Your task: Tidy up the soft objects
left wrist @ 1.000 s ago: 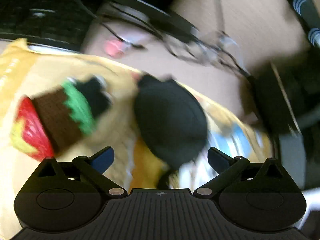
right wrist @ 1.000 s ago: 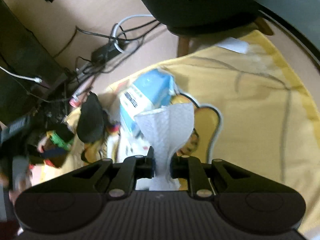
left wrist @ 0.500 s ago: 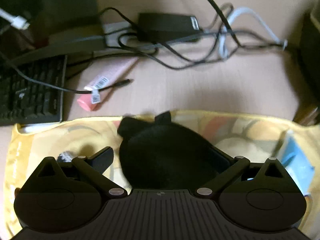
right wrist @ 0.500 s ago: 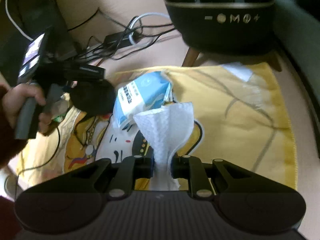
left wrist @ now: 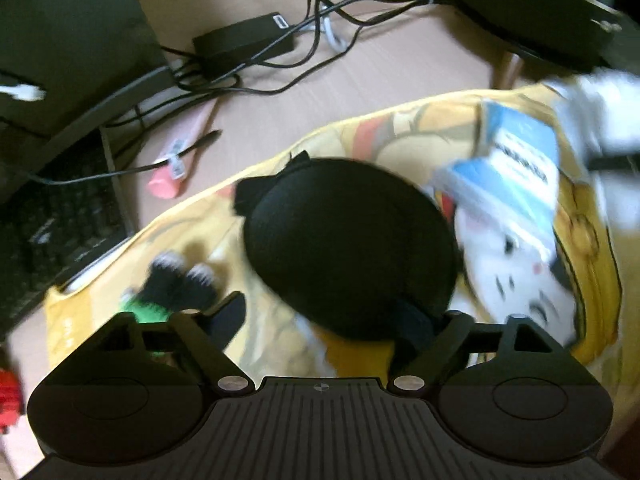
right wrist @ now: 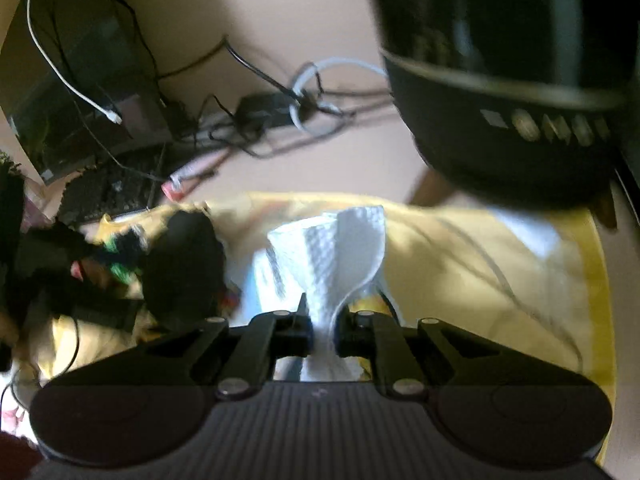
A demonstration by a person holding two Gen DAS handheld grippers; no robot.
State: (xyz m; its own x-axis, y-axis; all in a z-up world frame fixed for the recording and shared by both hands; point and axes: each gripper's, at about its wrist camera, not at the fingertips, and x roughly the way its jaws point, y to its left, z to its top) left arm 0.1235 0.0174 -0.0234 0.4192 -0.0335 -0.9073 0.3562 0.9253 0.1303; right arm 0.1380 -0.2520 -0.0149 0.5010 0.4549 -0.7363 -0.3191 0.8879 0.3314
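Note:
A round black soft cap (left wrist: 348, 240) lies on the yellow cartoon cloth (left wrist: 400, 132). My left gripper (left wrist: 320, 316) stands over its near edge with the jaws closing. The right finger is against the cap, while the left finger (left wrist: 226, 316) is still clear of it. A blue tissue pack (left wrist: 516, 176) lies to the right of the cap and a green and black plush toy (left wrist: 168, 284) to its left. My right gripper (right wrist: 322, 332) is shut on a white tissue (right wrist: 340, 248), held up over the cloth (right wrist: 480, 264). The black cap (right wrist: 184, 264) shows at the left there.
Beyond the cloth lie tangled cables with a black power adapter (left wrist: 244, 40), a pink tube (left wrist: 176, 164) and a black keyboard (left wrist: 52, 224). A big black speaker (right wrist: 512, 120) on wooden legs stands at the cloth's far right edge.
The left gripper has rolled and swung over the black cap, which now sits between narrower jaws. The right gripper has rolled and shifted with the tissue still pinched, and the speaker looms closer.

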